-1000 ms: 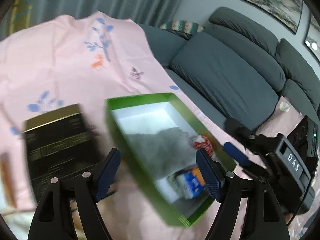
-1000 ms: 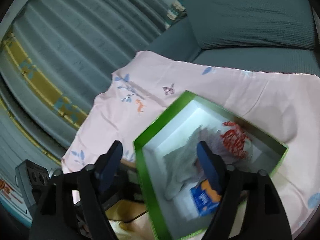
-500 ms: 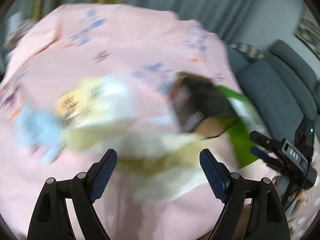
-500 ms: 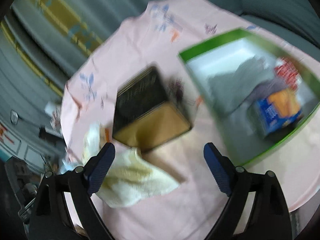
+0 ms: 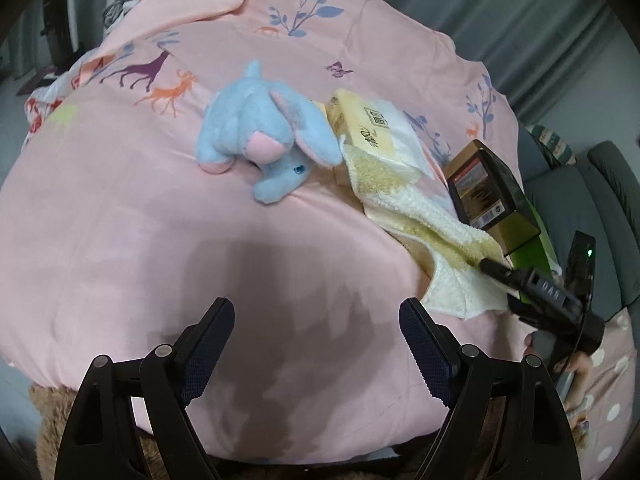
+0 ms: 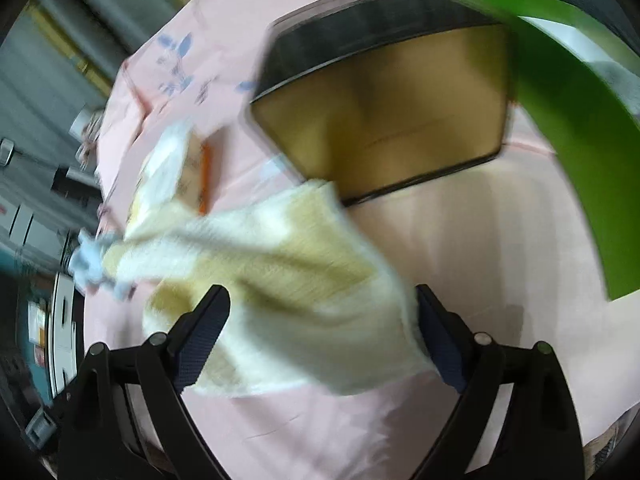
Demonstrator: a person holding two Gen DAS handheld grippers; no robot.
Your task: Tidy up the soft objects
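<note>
Right wrist view: we see our right tool (image 6: 322,336) just widened, jaws apart around the cream towel (image 6: 276,280). Left tool (image 5: 316,344) just widened too, empty, over the pink sheet (image 5: 120,216).

Probably home: sofa (image 5: 592,216), curtains (image 6: 36,92)

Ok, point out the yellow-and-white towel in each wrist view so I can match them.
Left wrist: towel right of centre, running down toward the right gripper.
Right wrist: towel lower centre, between the open fingers.
Shared landmark: black-and-gold box beside it.
</note>
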